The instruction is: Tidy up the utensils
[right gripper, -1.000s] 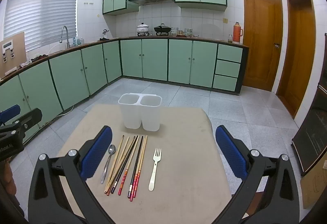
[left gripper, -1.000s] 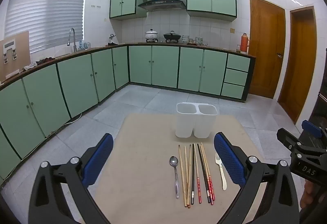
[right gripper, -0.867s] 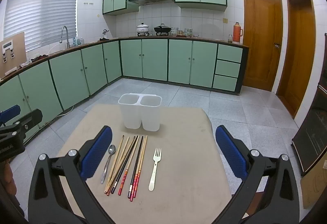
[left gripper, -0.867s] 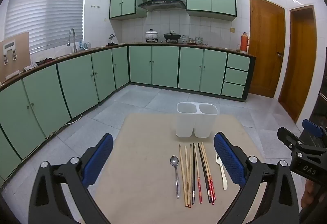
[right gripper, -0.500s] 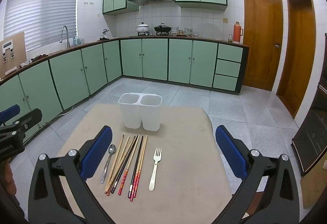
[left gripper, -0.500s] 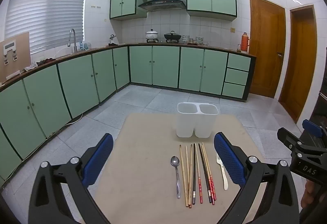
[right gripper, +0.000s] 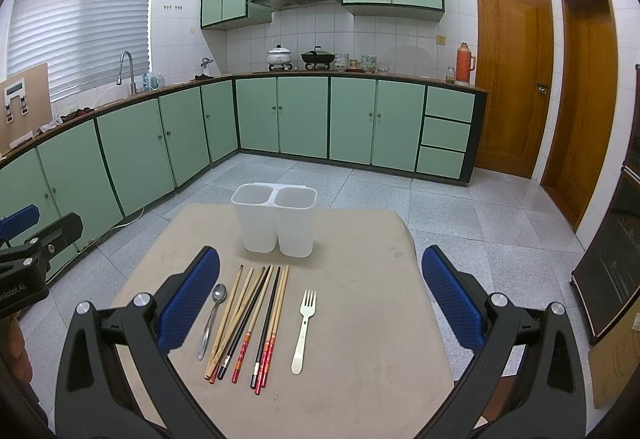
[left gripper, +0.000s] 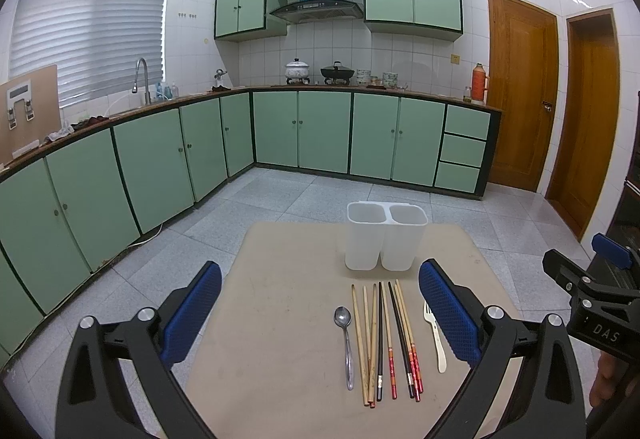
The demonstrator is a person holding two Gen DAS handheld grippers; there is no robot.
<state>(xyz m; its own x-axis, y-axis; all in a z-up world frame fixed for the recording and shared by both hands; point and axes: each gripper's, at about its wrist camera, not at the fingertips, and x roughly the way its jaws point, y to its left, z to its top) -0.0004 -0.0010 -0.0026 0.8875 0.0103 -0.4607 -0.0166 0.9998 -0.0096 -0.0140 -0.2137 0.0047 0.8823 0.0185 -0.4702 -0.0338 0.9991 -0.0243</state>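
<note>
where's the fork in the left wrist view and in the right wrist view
Left wrist: the fork lies lower right, partly behind the left gripper's right finger.
Right wrist: the fork lies low centre, in full view, right of the chopsticks.
Shared landmark: the white holder, behind the utensils.

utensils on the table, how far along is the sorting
Nothing is sorted yet: both compartments of the white holder look empty. Nothing is in hand; the left gripper and right gripper are open above the table. Left to do: the spoon, chopsticks and fork, all lying flat.
</note>
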